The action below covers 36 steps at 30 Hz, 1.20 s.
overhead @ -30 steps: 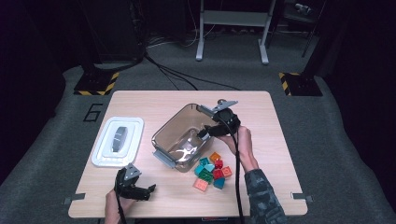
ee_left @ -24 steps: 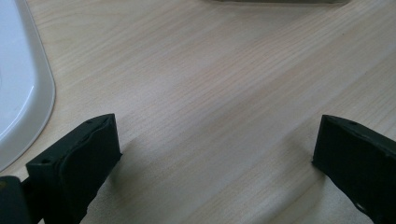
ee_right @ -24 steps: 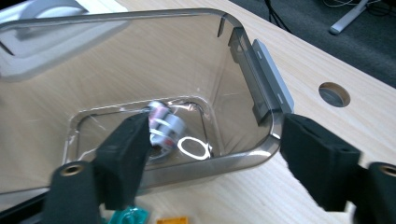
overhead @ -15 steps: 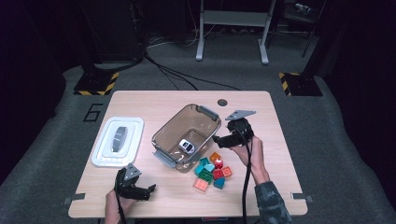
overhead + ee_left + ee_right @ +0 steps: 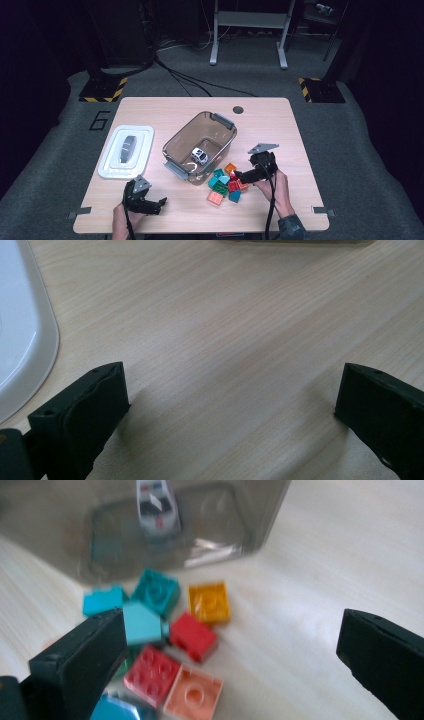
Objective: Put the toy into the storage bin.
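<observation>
- High view: my right tool (image 5: 240, 176), jaws just spread and empty, hangs beside the toy bricks (image 5: 226, 184) near the clear bin (image 5: 186, 136); a toy car (image 5: 199, 156) lies inside.
- Left gripper view: left tool (image 5: 232, 407) released over bare desk (image 5: 225, 315), beside the white lid (image 5: 20, 330).
- Right gripper view: I should centre on the red brick (image 5: 194, 636) before closing.

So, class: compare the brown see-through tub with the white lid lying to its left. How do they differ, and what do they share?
The tub is smoky brown and see-through; the lid is solid white. The tub is deep, with grey handles at its ends, and holds a toy car; the lid is flat and shallow with a grey grip in its middle. The tub sits askew on the table; the lid lies nearly square to the table's edge. Both are rounded rectangles.
</observation>
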Tool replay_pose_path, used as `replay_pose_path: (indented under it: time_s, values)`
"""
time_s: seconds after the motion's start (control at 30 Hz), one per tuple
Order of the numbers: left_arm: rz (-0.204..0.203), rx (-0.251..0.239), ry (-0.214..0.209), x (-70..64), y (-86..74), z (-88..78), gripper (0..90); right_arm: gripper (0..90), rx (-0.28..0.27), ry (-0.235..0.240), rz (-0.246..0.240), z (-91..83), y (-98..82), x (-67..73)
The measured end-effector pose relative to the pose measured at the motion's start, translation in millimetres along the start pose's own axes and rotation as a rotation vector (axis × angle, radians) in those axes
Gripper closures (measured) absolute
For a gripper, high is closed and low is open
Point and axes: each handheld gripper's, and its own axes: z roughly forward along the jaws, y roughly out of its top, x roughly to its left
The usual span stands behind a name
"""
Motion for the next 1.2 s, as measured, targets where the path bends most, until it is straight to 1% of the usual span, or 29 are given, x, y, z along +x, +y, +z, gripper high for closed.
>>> replay_pose_path:
  time_s: [0.03,0.07,0.1,0.13,0.2,0.23,0.33,0.37,0.4,0.47,0.5,0.53,0.57,0.6,0.63,0.7,0.73,0.8,0.83,0.87,0.9,1.03,1.07,1.2]
  values:
    - [-0.003,-0.004,0.001,-0.3,-0.2,0.4,0.3,0.0,0.020,-0.002,0.014,4.4,-12.4,0.9]
    - [0.000,-0.003,0.002,-0.1,-0.1,0.2,0.3,0.0,0.025,0.002,0.019,5.9,-16.0,0.9]
    - [0.000,-0.002,0.001,-0.1,-0.1,0.2,0.3,0.0,0.037,0.000,0.034,7.6,-20.5,1.5]
    - [0.000,-0.001,-0.001,0.0,0.0,0.1,0.3,0.0,0.042,-0.006,0.030,10.3,-24.3,0.6]
    - [-0.001,-0.003,0.002,-0.1,-0.1,0.2,0.2,0.7,0.053,-0.005,0.060,14.8,-30.6,0.8]
    - [-0.001,-0.003,0.003,-0.2,-0.1,0.2,0.3,2.6,0.052,-0.007,0.059,17.0,-33.4,-0.2]
    - [0.001,-0.001,0.001,0.0,0.0,0.1,0.3,8.0,0.066,-0.012,0.077,22.3,-39.4,0.2]
    - [-0.001,-0.003,0.002,-0.1,-0.1,0.3,0.3,10.7,0.067,-0.005,0.064,22.9,-40.6,0.0]
    - [0.000,0.000,0.000,0.0,0.0,0.0,0.3,13.8,0.054,-0.004,0.063,23.9,-41.6,1.0]
    - [0.000,-0.003,0.002,-0.1,-0.1,0.2,0.3,17.6,0.055,-0.006,0.070,24.5,-42.2,3.8]
    - [0.000,-0.003,0.002,-0.1,-0.1,0.2,0.2,22.2,0.052,-0.008,0.076,24.7,-42.2,5.1]
    - [-0.001,-0.002,0.001,-0.1,-0.1,0.2,0.3,27.4,0.055,-0.019,0.076,24.7,-42.3,5.7]
    - [0.000,-0.003,0.002,-0.1,-0.1,0.3,0.3,30.3,0.062,-0.022,0.078,25.0,-42.3,5.8]
    - [-0.001,-0.003,0.002,-0.2,-0.1,0.3,0.3,31.2,0.075,-0.013,0.073,24.6,-42.6,5.2]
    - [0.001,0.002,-0.002,0.1,0.1,-0.1,0.3,34.6,0.077,-0.020,0.082,24.7,-42.9,5.3]
    - [-0.002,-0.002,0.002,-0.2,-0.1,0.2,0.3,39.5,0.089,-0.016,0.066,23.3,-43.6,4.4]
    - [-0.001,-0.003,0.002,-0.2,-0.1,0.2,0.3,43.3,0.091,-0.021,0.062,22.4,-43.7,4.0]
    - [0.000,0.000,0.000,0.0,0.0,0.0,0.2,44.8,0.091,-0.021,0.065,21.5,-43.9,4.1]
    - [0.000,0.000,0.000,0.0,0.0,0.0,0.2,49.6,0.093,-0.021,0.064,20.6,-44.6,2.5]
    - [0.000,-0.001,0.000,0.0,0.0,0.1,0.3,50.2,0.094,-0.030,0.067,20.9,-45.1,2.1]
    - [-0.001,-0.003,0.003,-0.2,-0.1,0.3,0.3,52.2,0.095,-0.024,0.065,21.3,-45.3,1.6]
    - [0.000,-0.004,0.003,-0.1,-0.1,0.3,0.3,53.8,0.103,-0.026,0.054,23.4,-46.5,1.6]
    - [-0.001,-0.003,0.002,-0.2,-0.1,0.2,0.3,57.2,0.101,-0.031,0.041,24.4,-47.4,2.0]
    - [0.000,-0.004,0.002,-0.1,-0.1,0.3,0.3,58.5,0.082,-0.038,0.042,24.2,-48.4,1.3]
